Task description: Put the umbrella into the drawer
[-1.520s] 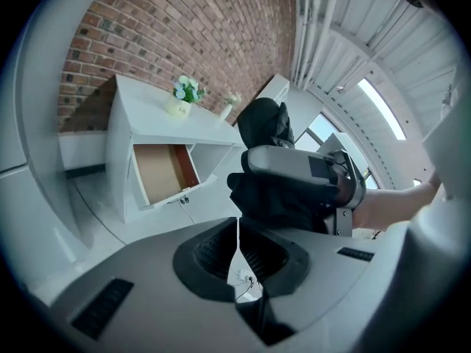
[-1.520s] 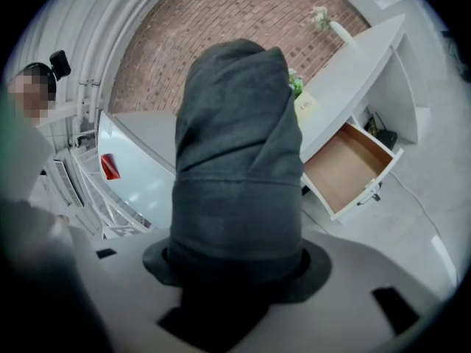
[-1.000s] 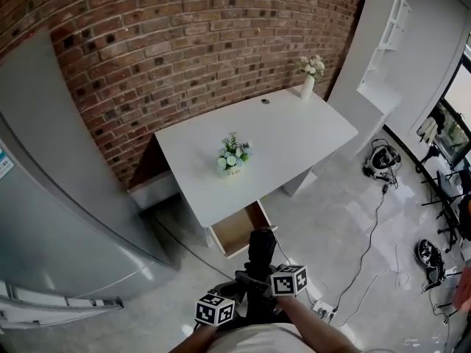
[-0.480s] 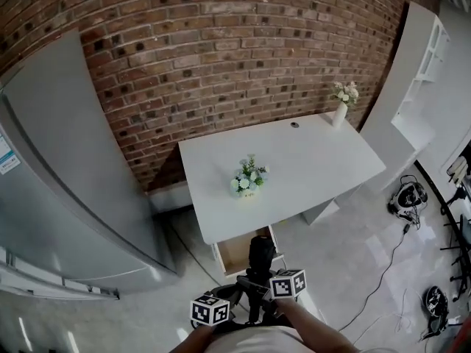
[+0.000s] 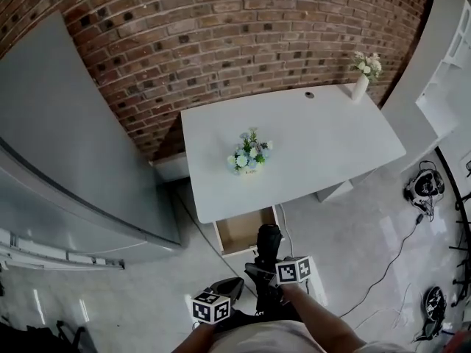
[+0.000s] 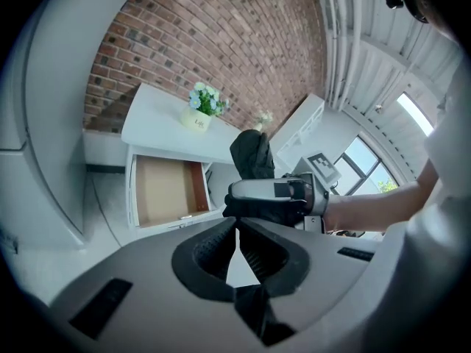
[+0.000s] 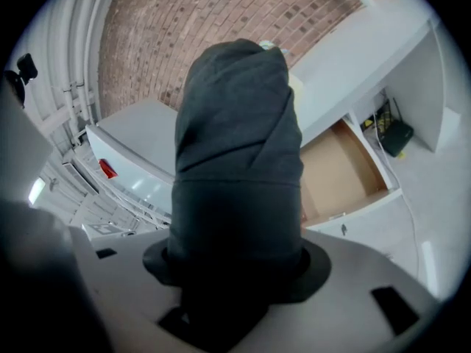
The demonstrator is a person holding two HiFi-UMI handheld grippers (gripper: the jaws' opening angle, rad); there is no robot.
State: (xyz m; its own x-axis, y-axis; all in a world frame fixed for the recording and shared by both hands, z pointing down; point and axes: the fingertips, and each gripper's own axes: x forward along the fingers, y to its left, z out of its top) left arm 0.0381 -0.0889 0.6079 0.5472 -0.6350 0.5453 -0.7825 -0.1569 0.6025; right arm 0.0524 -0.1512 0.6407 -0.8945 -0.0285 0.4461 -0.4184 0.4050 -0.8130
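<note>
A folded black umbrella (image 7: 237,145) fills the right gripper view, and my right gripper (image 7: 235,265) is shut on its lower end. In the head view the umbrella (image 5: 268,240) points at the front edge of the open wooden drawer (image 5: 245,231) under the white desk (image 5: 324,142). My right gripper (image 5: 268,265) is just in front of that drawer. My left gripper (image 5: 229,287) hovers to its left, jaws shut and empty. In the left gripper view its jaws (image 6: 236,228) meet at the tips, with the drawer (image 6: 163,190) beyond and the umbrella (image 6: 252,154) to the right.
A small flower pot (image 5: 249,155) and a white vase (image 5: 360,85) stand on the desk. A large grey cabinet (image 5: 66,160) is at the left, a brick wall (image 5: 221,35) behind, white shelving (image 5: 441,87) at the right. Cables (image 5: 401,241) lie on the floor.
The head view has swung so the desk sits more centred. Both grippers have moved down and toward the drawer, the right one still carrying the umbrella.
</note>
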